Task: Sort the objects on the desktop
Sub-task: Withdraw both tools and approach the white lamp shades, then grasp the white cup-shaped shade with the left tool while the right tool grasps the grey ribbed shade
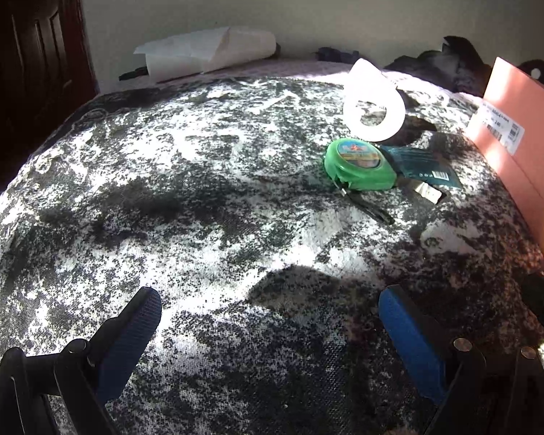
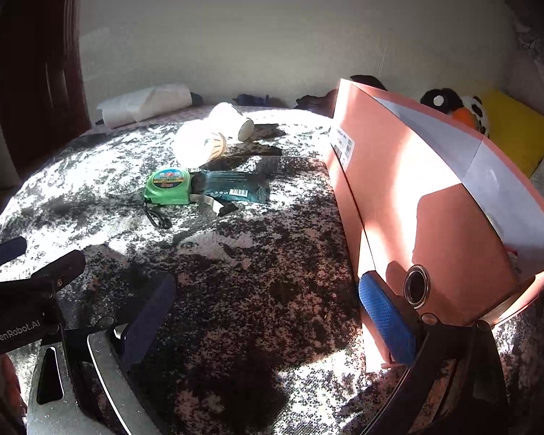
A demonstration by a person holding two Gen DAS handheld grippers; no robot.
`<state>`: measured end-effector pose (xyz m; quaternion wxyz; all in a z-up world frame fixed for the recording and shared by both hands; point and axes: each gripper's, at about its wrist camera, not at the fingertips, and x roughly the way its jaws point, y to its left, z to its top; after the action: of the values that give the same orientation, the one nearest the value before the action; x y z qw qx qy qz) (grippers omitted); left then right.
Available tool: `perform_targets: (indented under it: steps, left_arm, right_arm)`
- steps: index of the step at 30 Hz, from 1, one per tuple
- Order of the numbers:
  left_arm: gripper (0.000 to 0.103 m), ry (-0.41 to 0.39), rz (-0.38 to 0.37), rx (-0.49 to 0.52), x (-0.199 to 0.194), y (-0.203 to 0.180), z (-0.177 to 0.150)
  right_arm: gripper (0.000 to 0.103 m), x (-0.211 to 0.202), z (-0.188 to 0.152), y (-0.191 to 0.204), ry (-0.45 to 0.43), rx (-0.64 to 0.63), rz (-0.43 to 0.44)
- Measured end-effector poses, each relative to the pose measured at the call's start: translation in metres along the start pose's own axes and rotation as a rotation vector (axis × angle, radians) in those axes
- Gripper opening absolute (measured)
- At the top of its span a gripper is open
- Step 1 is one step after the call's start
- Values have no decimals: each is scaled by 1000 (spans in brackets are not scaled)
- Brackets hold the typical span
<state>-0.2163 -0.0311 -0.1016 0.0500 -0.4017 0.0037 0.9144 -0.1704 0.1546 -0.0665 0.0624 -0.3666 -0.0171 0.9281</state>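
Both grippers hang released and empty: the left gripper, marked "GenRobot.AI", and the right gripper. Ahead lie one green tape measure, one teal packet touching it, and one pink box just right.

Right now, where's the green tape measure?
In both wrist views the green tape measure lies on the mottled cloth, touching the dark teal packet on its right, just in front of the white cup.

Left tool and right tool both low, jaws spread wide, nothing between.
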Motion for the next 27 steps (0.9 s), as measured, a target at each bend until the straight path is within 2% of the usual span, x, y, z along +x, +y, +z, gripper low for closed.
perform_targets:
  steps: [2,11,15,21,27]
  left_arm:
    - [99,4,1,-1,2,1,-1]
    - [99,14,11,-12,6,7,-5]
    - [99,-3,6,-19,3,6,10]
    - [99,-37,-22,-49,9,6,55]
    - [99,-72,-41,37,44,-27,92]
  right_arm:
    - [102,1,-1,2,9,1,38]
    - [102,10,-1,16,38,-11,72]
    - [102,8,8,21,16,-24,83]
    - [102,12,63,13,-60,35,100]
    - [102,40,126,-5,-87,113,119]
